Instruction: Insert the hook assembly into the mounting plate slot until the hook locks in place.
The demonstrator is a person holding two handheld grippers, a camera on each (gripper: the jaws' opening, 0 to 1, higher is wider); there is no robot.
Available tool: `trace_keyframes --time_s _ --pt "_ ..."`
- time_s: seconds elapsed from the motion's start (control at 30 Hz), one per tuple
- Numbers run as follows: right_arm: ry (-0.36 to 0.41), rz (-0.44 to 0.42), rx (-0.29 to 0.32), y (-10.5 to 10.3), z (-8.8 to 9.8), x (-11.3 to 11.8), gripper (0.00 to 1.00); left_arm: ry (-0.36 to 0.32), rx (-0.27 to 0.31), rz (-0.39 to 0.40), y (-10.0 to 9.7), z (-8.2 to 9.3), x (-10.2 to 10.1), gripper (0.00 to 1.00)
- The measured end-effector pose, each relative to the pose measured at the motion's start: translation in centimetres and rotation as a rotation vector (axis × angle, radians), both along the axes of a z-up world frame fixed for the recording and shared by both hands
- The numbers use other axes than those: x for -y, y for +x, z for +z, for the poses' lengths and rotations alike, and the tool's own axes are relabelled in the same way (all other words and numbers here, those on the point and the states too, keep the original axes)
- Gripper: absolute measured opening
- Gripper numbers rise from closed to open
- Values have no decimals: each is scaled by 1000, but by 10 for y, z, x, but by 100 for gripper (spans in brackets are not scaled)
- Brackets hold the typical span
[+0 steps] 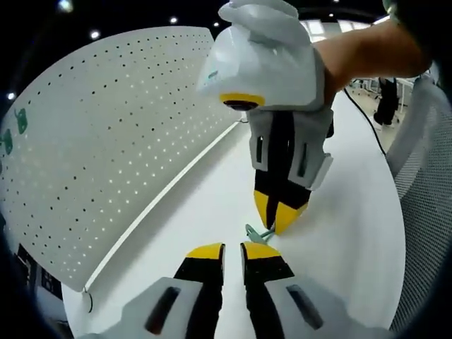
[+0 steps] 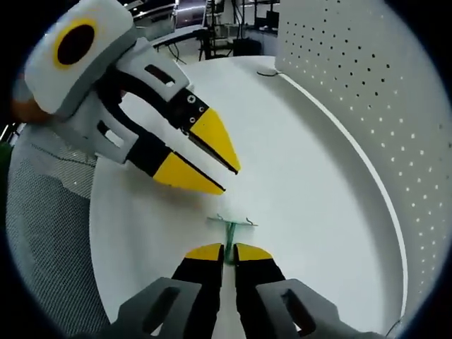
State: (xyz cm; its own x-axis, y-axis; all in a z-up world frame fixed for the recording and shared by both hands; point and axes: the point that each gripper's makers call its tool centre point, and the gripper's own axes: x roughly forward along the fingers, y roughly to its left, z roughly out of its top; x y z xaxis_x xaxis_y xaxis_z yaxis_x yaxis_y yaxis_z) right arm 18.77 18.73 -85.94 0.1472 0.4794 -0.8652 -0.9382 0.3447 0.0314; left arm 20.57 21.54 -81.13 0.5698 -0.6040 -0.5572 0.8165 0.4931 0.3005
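A small green hook [image 2: 230, 233] with a thin wire crossbar lies low over the white table, pinched between my right gripper's [image 2: 228, 253] yellow-tipped jaws. In the left gripper view that right gripper [image 1: 281, 215] comes down from above, with the green hook [image 1: 257, 232] at its tips. My left gripper [image 1: 232, 250] sits just in front of it, jaws a little apart and nothing between them. From the right gripper view, the left gripper [image 2: 229, 179] reaches in from the left, just above the hook. The white perforated mounting board [image 1: 106, 141] stands along the table edge.
The mounting board [image 2: 367, 78] rises on the right of the right gripper view. Two green hooks [image 1: 20, 121] hang on its far end. A person's arm [image 1: 367, 49] holds the right gripper. Grey mesh [image 2: 42, 212] borders the white table [image 2: 304, 176]; a cable [image 1: 367, 120] runs behind.
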Motion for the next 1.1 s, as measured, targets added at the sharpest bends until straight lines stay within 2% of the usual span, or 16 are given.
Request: trace_keyframes --time_s 0.3,0.67,0.87,1.1 --pt "-16 -24 -15 -2 -1 1 2 -14 0 10 1 3 -3 10" --pt "-17 8 19 3 20 -7 2 -7 39 -13 -3 16 -2 10" --pt "-27 26 25 5 27 -10 2 22 71 -58 -8 17 6 10" --pt "-49 50 39 5 37 -13 2 98 123 -114 -12 15 13 11"
